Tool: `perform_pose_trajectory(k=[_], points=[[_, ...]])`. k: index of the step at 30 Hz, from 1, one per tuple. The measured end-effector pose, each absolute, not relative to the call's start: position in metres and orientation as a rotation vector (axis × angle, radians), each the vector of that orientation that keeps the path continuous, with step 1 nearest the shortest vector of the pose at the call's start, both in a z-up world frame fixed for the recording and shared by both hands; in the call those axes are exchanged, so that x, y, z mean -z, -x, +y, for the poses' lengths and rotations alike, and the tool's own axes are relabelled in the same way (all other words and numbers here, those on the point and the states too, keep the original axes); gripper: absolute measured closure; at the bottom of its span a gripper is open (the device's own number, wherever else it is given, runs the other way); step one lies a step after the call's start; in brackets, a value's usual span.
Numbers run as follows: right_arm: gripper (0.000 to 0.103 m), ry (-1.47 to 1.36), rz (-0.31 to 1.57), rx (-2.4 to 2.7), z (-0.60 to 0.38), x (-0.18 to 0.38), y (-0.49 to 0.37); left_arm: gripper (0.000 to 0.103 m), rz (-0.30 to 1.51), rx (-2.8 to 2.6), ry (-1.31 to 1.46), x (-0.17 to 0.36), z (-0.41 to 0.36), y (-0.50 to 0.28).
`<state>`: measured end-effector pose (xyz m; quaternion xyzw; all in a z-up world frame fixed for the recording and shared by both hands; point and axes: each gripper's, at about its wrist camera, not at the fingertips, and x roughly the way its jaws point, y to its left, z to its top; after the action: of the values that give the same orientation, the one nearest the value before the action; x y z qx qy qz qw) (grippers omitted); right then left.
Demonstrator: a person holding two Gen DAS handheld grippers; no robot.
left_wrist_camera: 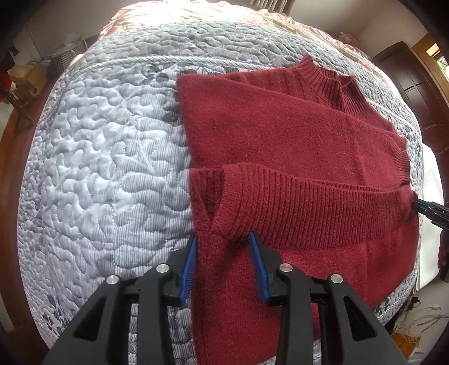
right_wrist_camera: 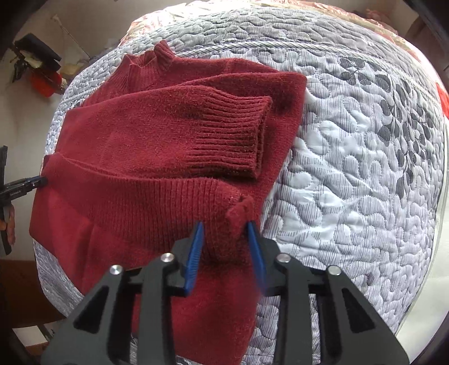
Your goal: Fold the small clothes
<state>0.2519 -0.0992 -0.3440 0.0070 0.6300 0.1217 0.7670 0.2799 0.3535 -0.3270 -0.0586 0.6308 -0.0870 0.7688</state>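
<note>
- The left gripper (left_wrist_camera: 224, 238) has its blue-padded fingers (left_wrist_camera: 188, 262) set apart, with a bunch of the red sweater's ribbed hem (left_wrist_camera: 294, 207) between them; the knit fills the gap and the pads press its sides, so it grips the hem's left corner.
- The right gripper (right_wrist_camera: 224, 228) also has its fingers (right_wrist_camera: 195, 252) parted around a thick bunch of the same hem (right_wrist_camera: 168, 202); a small peak of knit stands up just above the right pad, and the fabric is pinched there.
- Each wrist view shows the other gripper's black tip at the far edge of the hem: at the right edge in the left view (left_wrist_camera: 429, 209), at the left edge in the right view (right_wrist_camera: 25, 185). Small pale lettering sits on that tip in the right view, too small to read.
- The red sweater (left_wrist_camera: 280, 134) lies flat on the bed's grey quilted cover (left_wrist_camera: 98, 154), collar (left_wrist_camera: 331, 81) pointing away from the grippers. A sleeve is folded across the body, its ribbed cuff (right_wrist_camera: 233, 134) resting on the chest. The hem is raised and curled over toward the collar.
- No brand tag or label shows on the sweater.
- Beyond the cover lies a pink floral bedspread (left_wrist_camera: 224, 14). A dark wooden door (left_wrist_camera: 407, 84) stands to the right in the left view.
</note>
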Motion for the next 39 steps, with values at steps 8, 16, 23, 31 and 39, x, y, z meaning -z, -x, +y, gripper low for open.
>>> perform_pose_trajectory(k=[8,16,23,31,39], points=[[0.098,0.017,1.341,-0.231,-0.1,0.336,-0.247,0.091,1.339,0.135,0.037,0.318,0.344,-0.279],[0.098,0.013,1.311,-0.181,-0.1,0.325,-0.242,0.092,1.287,0.121,-0.012,0.298,0.332,-0.274],[0.098,0.027,1.295,-0.173,-0.099,0.326,-0.243,0.092,1.273,0.117,-0.024,0.294,0.33,-0.274],[0.099,0.008,1.258,-0.174,-0.101,0.302,-0.237,0.092,1.248,0.119,-0.008,0.272,0.327,-0.274],[0.099,-0.037,1.189,-0.149,-0.108,0.266,-0.232,0.092,1.13,0.132,0.034,0.226,0.332,-0.264]])
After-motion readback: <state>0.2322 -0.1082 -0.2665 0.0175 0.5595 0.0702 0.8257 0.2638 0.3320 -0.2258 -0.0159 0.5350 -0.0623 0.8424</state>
